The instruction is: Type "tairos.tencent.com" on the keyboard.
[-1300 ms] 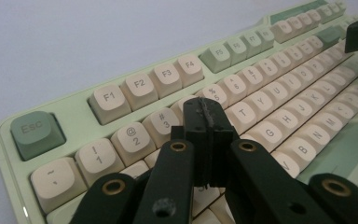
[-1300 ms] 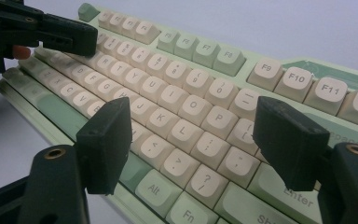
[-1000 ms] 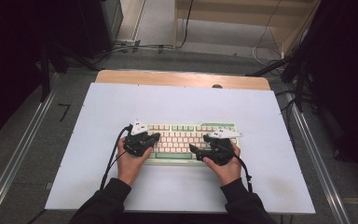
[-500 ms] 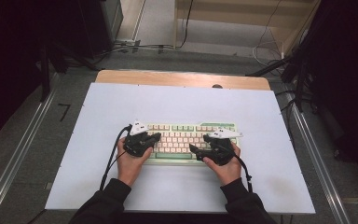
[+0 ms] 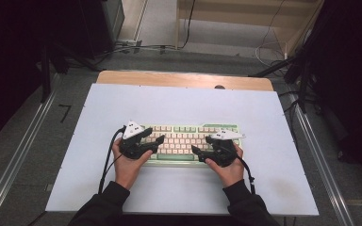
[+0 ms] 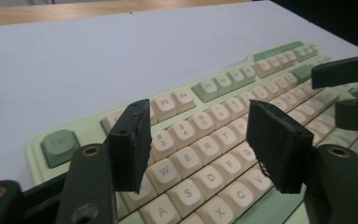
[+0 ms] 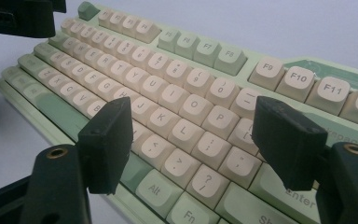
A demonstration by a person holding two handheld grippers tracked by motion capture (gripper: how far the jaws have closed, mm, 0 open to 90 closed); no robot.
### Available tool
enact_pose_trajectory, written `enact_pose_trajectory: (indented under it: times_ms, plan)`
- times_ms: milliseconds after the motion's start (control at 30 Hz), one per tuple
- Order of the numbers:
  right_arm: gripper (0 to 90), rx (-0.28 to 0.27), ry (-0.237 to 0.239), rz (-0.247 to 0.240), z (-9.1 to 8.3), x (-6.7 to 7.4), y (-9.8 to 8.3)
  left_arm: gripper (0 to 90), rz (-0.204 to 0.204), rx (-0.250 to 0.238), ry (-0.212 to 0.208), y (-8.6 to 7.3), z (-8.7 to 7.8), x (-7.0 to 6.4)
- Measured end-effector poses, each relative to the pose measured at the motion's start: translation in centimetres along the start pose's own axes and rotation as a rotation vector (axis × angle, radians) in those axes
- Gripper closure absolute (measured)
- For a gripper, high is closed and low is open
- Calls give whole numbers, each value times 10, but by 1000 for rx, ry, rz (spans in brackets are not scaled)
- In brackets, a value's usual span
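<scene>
**A:** Keyboard [image 5: 188, 141]: it lies flat on the pale worktop [image 5: 75, 155], near the edge closest to you, long side running across. Starting at the left, what do you see?

**B:** Your left gripper [image 5: 159, 141] hangs over the left end of the keys. Its jaws have just been opening; in the left gripper view the fingers [image 6: 133, 140] stand well apart above the letter rows with nothing between them and no pad pressing on a key.

**A:** And on the right?

**B:** Your right gripper [image 5: 199, 149] hangs over the right end. In the right gripper view its fingers [image 7: 107, 142] are also spread wide, above the keys near the punctuation row, holding nothing.

**A:** How will the unit handle?

**B:** Judge it as a rigid plastic case, moderately heavy, unlikely to flex. The keycaps are smooth, they depress under load, and a side pull may lift them off. Do not grip by the caps.

**A:** Recommended hold?

**B:** Take the green frame [image 6: 37, 140] at each short end, one gripper per end, pads on the case edge. Lift both ends together so the unit stays level. To press a key, use one fingertip straight down.
</scene>
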State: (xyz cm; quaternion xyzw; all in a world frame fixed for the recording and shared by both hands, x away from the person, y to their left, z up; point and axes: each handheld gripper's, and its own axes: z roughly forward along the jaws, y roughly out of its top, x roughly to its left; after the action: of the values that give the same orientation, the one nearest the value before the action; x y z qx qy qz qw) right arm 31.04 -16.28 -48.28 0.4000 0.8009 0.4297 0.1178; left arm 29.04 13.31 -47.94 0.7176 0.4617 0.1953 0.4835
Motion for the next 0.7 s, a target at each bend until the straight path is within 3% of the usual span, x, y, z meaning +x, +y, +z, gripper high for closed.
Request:
enact_pose_trajectory:
  times_ms: [200,333,700]
  plan:
    - [330,-1,8,-7,1,1,1,333,-7,0,27,-2,-3,2]
    - [422,1,25,-16,3,3,2,333,-18,14,32,-4,-5,5]
    - [864,6,55,-82,8,13,7,334,-37,15,47,-9,-14,9]
